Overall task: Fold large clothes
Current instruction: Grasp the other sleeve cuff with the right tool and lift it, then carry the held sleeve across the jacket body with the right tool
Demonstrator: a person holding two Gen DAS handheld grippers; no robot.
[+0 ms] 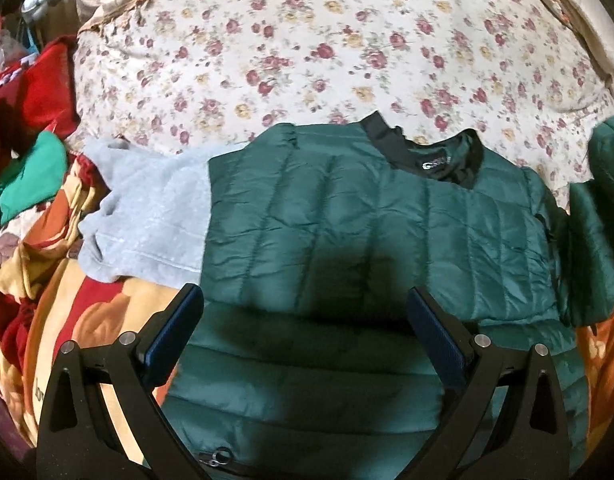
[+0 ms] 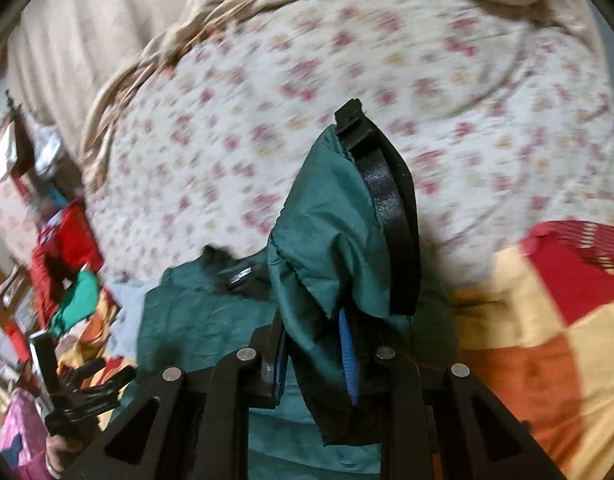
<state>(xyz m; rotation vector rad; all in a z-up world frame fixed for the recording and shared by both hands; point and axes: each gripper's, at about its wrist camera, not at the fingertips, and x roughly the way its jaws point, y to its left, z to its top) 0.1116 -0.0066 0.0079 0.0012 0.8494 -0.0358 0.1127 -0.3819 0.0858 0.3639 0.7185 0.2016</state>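
Observation:
A dark green quilted jacket (image 1: 347,216) lies flat on the bed, its black collar (image 1: 431,156) towards the far side. My left gripper (image 1: 303,296) hovers open over the jacket's lower part, nothing between its blue pads (image 1: 167,340). In the right wrist view my right gripper (image 2: 313,320) is shut on the jacket's green sleeve (image 2: 331,220), lifted off the bed, with the black cuff (image 2: 395,220) standing up past the fingers. The jacket body (image 2: 195,320) lies below and to the left. The raised sleeve (image 1: 603,168) also shows at the left wrist view's right edge.
A grey fleece garment (image 1: 147,216) lies under the jacket's left side. A floral sheet (image 1: 307,60) covers the far bed, and a red, orange and yellow blanket (image 2: 547,320) the near part. Red and green clothes (image 1: 35,120) are piled at the left. A hand holds the left gripper (image 2: 79,392).

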